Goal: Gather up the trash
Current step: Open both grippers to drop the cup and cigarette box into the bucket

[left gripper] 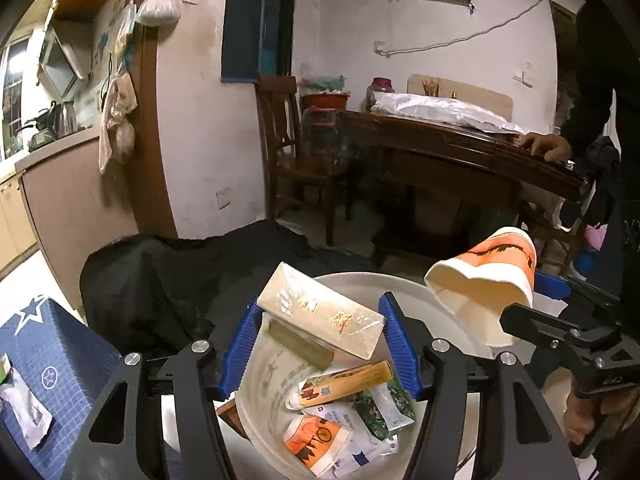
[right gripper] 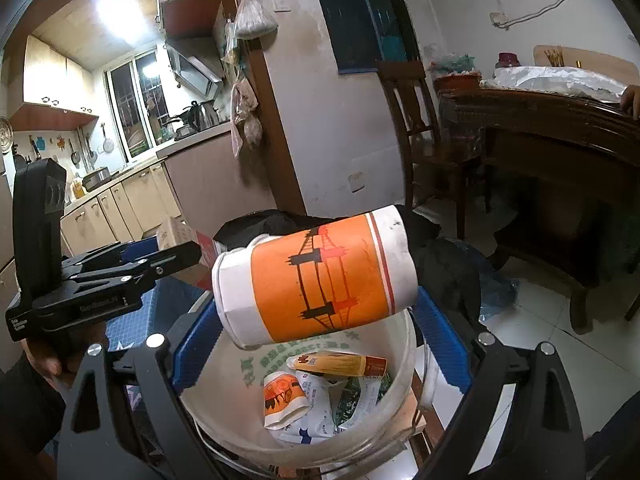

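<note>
My left gripper (left gripper: 320,320) is shut on a cream cigarette box (left gripper: 320,314) with gold lettering, held over the white bucket (left gripper: 444,296). My right gripper (right gripper: 316,308) is shut on a crushed orange-and-white paper cup (right gripper: 316,276), lying sideways over the same bucket (right gripper: 400,384). The cup also shows in the left wrist view (left gripper: 484,280). The bucket holds another crushed paper cup (left gripper: 316,440), an orange tube box (left gripper: 344,384), a green wrapper (left gripper: 384,408) and white packets.
A black bag (left gripper: 160,288) lies behind the bucket. A blue starred box (left gripper: 52,364) stands at left. A dark wooden table (left gripper: 460,152) with a person's hand (left gripper: 544,146) on it stands at right, with a wooden chair (left gripper: 296,152) beside it. A kitchen counter (right gripper: 192,136) runs along the left.
</note>
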The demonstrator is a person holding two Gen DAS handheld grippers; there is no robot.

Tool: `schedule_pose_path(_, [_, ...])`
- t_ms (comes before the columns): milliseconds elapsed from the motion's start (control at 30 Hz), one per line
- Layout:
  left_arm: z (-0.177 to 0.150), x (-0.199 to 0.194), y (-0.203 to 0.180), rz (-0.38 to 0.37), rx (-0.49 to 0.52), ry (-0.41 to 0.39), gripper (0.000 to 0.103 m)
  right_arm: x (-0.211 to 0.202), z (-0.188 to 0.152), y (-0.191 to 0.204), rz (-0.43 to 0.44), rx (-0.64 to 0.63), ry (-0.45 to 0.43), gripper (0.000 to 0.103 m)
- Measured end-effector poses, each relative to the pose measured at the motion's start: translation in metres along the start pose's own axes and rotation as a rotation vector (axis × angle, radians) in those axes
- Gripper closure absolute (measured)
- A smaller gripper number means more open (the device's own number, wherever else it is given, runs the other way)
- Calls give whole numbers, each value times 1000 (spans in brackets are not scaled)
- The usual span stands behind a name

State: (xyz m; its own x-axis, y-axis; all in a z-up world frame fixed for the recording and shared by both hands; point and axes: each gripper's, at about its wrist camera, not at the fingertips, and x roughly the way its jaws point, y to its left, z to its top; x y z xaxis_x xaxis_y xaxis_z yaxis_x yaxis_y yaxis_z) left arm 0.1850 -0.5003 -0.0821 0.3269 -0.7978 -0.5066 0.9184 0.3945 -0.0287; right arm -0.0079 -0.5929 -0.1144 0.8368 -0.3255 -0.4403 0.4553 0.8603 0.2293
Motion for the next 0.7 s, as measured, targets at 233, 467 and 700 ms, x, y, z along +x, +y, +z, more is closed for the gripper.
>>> schedule_pose_path(233, [-4, 6, 11, 17, -19, 14, 36, 9, -2, -6, 6, 22, 35, 13])
schedule_pose_path(467, [-11, -8, 22, 48, -48, 11, 36, 5, -6, -7, 4, 42, 35, 13])
schedule_pose_path(700, [-18, -44, 20, 80, -41, -49, 32, 1, -10, 1, 15, 74, 49, 13])
